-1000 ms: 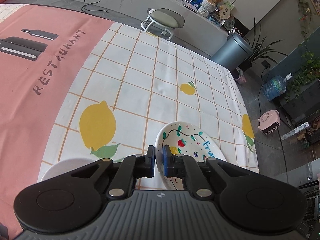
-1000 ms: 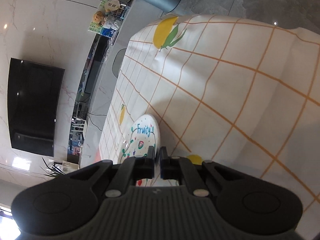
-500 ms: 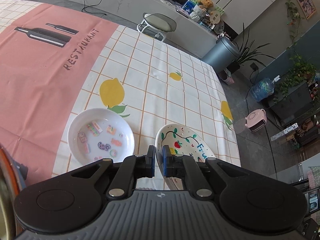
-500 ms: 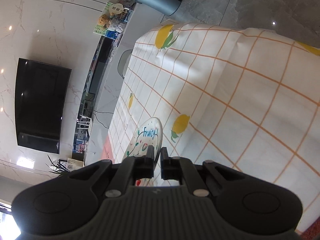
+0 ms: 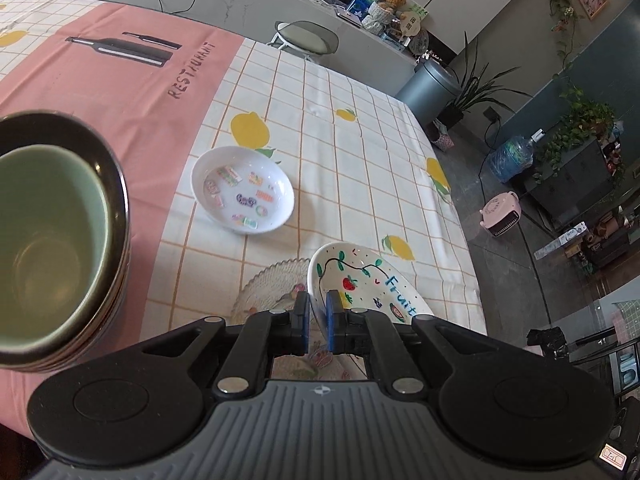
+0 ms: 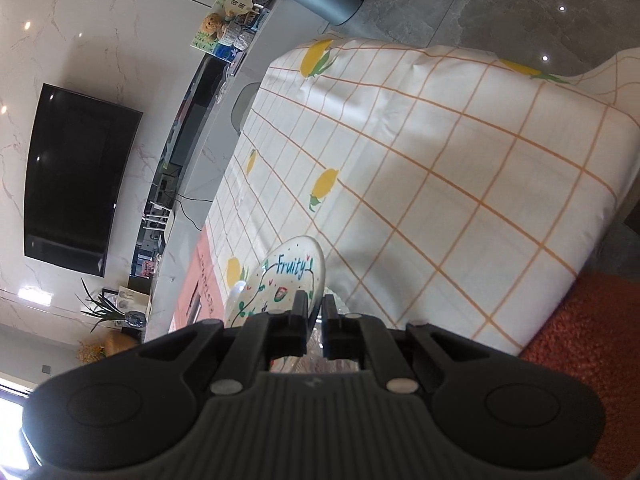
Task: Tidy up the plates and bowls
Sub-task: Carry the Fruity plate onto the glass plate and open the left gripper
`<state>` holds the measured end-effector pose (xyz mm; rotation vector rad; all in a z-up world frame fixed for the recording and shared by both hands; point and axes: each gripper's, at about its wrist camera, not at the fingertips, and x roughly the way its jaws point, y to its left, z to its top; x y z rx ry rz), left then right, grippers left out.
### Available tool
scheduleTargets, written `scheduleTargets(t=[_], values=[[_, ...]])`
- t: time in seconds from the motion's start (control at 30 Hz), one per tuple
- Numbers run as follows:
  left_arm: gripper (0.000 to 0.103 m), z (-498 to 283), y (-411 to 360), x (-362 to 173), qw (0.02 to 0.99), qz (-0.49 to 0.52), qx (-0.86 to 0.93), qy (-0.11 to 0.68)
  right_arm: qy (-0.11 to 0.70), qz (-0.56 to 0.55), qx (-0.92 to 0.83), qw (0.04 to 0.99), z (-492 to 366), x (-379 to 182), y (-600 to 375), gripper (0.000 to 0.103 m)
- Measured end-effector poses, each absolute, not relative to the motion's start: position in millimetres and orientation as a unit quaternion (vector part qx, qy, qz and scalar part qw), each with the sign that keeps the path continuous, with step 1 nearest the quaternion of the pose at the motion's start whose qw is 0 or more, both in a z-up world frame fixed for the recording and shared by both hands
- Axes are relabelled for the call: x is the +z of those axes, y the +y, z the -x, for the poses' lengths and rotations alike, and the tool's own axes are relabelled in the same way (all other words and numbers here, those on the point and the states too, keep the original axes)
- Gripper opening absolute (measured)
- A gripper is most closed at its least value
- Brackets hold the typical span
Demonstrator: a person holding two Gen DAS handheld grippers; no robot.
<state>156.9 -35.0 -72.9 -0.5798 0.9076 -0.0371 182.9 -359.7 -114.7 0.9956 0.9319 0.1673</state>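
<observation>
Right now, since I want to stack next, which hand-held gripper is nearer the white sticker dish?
Left. The left hand-held gripper grips the Fruity plate with the sticker dish just beyond it. The right grips the same plate; the dish isn't in its view.

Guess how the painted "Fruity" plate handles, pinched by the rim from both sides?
The Fruity plate looks like glazed ceramic: probably stiff, but slick under the pads. The left gripper and right gripper each clamp only thin rim, so it may pivot. Likely chips if dropped.
</observation>
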Motion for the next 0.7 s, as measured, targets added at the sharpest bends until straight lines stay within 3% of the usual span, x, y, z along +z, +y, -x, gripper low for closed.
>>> scheduleTargets(t=[0.7], values=[[0.01,-132,-23,-101,0.86,0.233,0.008,0.454,0.471,-0.379,0.072,0.793,-177,-131,-324,0.004]])
